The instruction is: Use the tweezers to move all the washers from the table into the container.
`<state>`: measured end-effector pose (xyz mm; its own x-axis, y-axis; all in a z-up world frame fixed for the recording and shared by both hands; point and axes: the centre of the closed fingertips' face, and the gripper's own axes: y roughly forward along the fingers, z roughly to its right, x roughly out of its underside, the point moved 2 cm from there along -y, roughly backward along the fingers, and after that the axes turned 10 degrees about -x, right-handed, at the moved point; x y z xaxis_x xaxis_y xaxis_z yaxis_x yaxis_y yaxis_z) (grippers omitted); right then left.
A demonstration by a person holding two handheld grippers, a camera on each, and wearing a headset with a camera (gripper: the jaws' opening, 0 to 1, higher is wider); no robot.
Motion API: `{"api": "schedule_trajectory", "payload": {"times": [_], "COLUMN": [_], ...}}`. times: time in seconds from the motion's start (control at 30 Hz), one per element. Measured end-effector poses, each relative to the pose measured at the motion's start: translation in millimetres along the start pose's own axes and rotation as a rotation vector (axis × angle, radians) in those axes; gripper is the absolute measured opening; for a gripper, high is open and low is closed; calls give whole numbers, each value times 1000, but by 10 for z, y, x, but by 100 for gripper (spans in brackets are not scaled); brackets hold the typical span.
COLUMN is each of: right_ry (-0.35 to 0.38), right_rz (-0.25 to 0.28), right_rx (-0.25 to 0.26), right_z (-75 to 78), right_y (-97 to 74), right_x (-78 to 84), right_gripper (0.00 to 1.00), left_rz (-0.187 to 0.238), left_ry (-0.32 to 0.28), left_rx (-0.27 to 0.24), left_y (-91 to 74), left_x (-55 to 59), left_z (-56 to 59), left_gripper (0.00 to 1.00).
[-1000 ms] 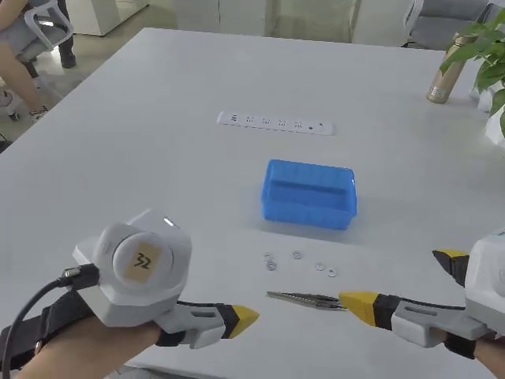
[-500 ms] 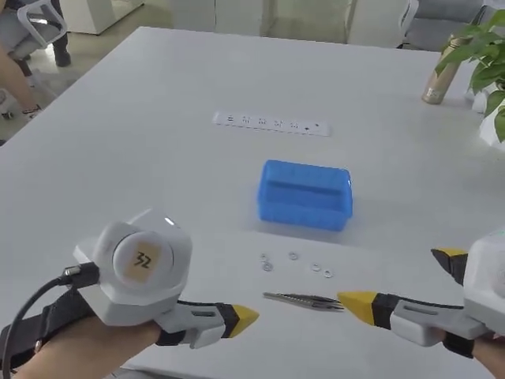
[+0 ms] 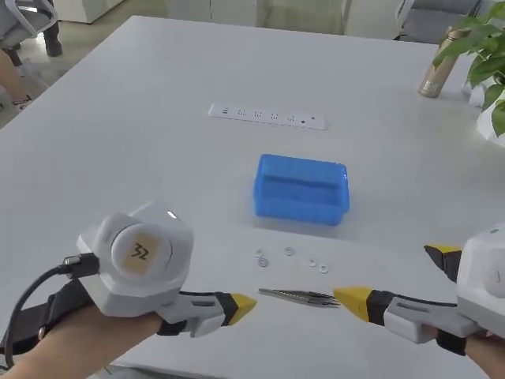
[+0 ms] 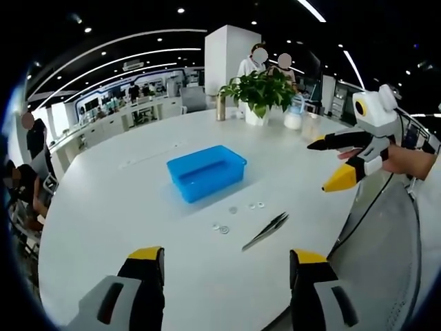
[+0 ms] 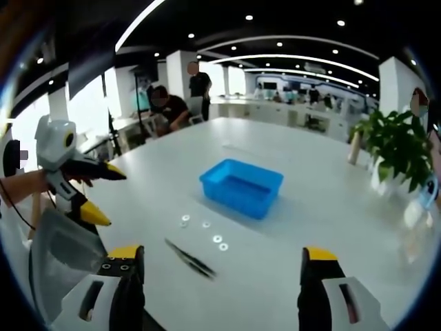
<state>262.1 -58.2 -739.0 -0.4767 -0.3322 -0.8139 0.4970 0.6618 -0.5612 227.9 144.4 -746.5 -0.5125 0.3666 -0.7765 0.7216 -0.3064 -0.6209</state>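
Pickup not begun: my left hand-held gripper [image 4: 227, 256] and right hand-held gripper [image 5: 222, 253] gape empty; next, the right should clamp the tweezers [image 3: 298, 296] beside the washers [image 3: 289, 258]

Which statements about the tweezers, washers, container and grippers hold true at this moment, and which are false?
1. The tweezers lie on the table, held by neither gripper. True.
2. The washers are already inside the blue container. False: they lie on the table, between the container and the tweezers.
3. The right gripper is shut on the tweezers. False: it is open and holds nothing.
4. A power strip lies on the far side of the container. True.
5. The left gripper is open. True.
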Motion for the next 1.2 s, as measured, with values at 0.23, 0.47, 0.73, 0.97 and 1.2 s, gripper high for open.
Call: {"api": "schedule_trajectory", "payload": {"times": [0.23, 0.47, 0.73, 0.97, 1.2], "right_ry": [6, 21, 28, 35, 47], "right_rz": [-7, -16, -39, -55, -63], "right_rx": [-3, -6, -18, -30, -40], "right_z": [-21, -42, -42, -75, -72], "right_y": [41, 71, 142, 194, 220], "right_x": [35, 108, 179, 213, 242], "right_gripper": [92, 90, 90, 89, 89], "left_rz": [-44, -74, -90, -112, -129], "left_ry": [-5, 44, 193, 263, 285], "left_rx": [99, 170, 241, 261, 290], "left_y": [175, 362, 631, 818, 942], "left_x": [53, 96, 221, 276, 331], "left_z": [68, 187, 302, 370, 431], "left_gripper": [45, 28, 13, 10, 7]}}
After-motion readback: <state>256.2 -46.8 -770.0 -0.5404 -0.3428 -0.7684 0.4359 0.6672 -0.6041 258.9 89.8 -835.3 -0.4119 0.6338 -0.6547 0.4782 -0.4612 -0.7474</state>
